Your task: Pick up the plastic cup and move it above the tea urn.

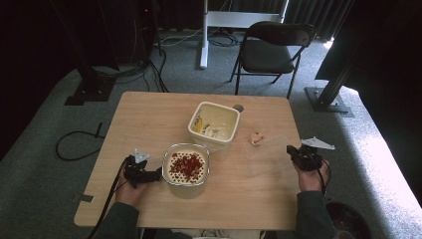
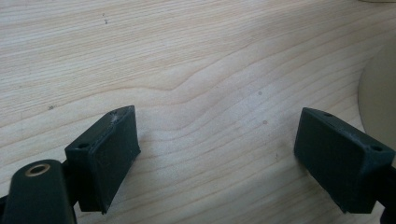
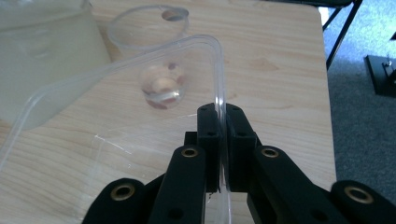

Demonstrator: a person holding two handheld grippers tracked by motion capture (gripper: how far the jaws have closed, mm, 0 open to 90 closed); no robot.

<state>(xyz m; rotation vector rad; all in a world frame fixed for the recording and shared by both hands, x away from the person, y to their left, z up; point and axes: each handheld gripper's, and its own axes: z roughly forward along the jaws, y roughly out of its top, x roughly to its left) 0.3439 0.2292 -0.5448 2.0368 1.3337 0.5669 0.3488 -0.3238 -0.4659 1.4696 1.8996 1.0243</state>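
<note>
Resting at the centre of the high view, the wooden table (image 1: 149, 119) carries everything in play, with a folding chair (image 1: 272, 47) standing on the grey carpet beyond its far edge at about 1 o'clock. Near the table's middle sits a cream tub (image 1: 214, 124), open-topped, with a few small items inside that are too small to identify. Touching or just beside it at 7 o'clock is a clear container (image 1: 186, 169) holding a pale filling topped with red pieces. At 3 o'clock from the cream tub lies a small clear cup (image 1: 257, 139) with something pinkish in it; in the right gripper view the same cup (image 3: 161, 88) appears at 11 o'clock from the jaws, on the wood. A clear plastic lid (image 3: 140, 56) is the item in hand: its rim runs up between the jaws in the right gripper view, tilted, with its far edge raised off the table toward the tub. The right gripper (image 1: 298, 153), at 3 o'clock near the table's right edge, has its jaws pinched tight on that rim (image 3: 222, 126). The left gripper (image 1: 152, 175) sits at 9 o'clock from the clear container, just beside its wall; whether it touches cannot be told. Its jaws stand wide apart (image 2: 217, 149) with bare wood between them and nothing held.
</note>
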